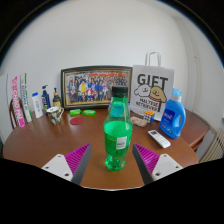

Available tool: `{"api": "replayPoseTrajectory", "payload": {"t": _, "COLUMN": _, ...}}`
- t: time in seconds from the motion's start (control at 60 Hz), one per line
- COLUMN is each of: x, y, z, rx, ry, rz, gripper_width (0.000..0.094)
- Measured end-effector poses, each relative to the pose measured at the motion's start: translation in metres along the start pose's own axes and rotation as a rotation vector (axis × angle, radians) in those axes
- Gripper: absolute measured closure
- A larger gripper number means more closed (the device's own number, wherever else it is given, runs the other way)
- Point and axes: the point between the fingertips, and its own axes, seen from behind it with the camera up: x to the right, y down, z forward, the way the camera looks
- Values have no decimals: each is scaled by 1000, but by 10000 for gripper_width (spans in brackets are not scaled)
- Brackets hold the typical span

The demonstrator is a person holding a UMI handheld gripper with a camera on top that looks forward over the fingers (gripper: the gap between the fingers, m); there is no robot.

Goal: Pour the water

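Along the far left of the wooden surface stand several tubes and small toiletry bottles, with a tall pink packet leaning beside them near the wall. Next, toward the middle, a framed group photograph rests upright against the wall, and a couple of small green lids or dishes lie in front of it. At the centre, the green plastic bottle stands upright on the surface just ahead of the claw, between the lines of its two fingers, whose magenta pads show at either side with a clear gap to the bottle; the claw is spread and grips nothing. Directly behind the bottle sits a green cup, which looks like the likely vessel to receive the water, though its contents cannot be made out. Further right, a white gift bag stands against the wall, a small white flat object lies before it, and a blue detergent bottle stands at the right end. By my reading, the step in hand is the approach to the bottle, before any grasp. The next move calls for advancing until the bottle's body sits between the pads, closing firmly on it, then lifting and tilting toward the cup.
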Motion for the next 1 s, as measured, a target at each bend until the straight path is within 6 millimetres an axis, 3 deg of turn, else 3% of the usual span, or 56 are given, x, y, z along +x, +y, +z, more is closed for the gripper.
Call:
{"api": "replayPoseTrajectory", "payload": {"t": 0.133, "x": 5, "y": 0, "z": 35, "rx": 14, "ry": -19, "rz": 10, "gripper_width": 92}}
{"api": "replayPoseTrajectory", "payload": {"t": 0.217, "x": 7, "y": 1, "z": 50, "rx": 32, "ry": -40, "rz": 11, "gripper_width": 223}}
{"api": "replayPoseTrajectory", "payload": {"t": 0.3, "x": 10, "y": -2, "z": 55, "rx": 48, "ry": -23, "rz": 8, "gripper_width": 418}}
{"api": "replayPoseTrajectory", "payload": {"t": 0.517, "x": 11, "y": -4, "z": 55, "rx": 68, "ry": -41, "rz": 26, "gripper_width": 556}}
{"api": "replayPoseTrajectory", "payload": {"t": 0.633, "x": 13, "y": -11, "z": 55, "rx": 72, "ry": -28, "rz": 11, "gripper_width": 559}}
{"api": "replayPoseTrajectory", "payload": {"t": 0.817, "x": 7, "y": -46, "z": 55, "rx": 93, "ry": -1, "rz": -62, "gripper_width": 561}}
{"api": "replayPoseTrajectory", "payload": {"t": 1.0, "x": -14, "y": -114, "z": 68, "rx": 128, "ry": 73, "rz": -223, "gripper_width": 562}}
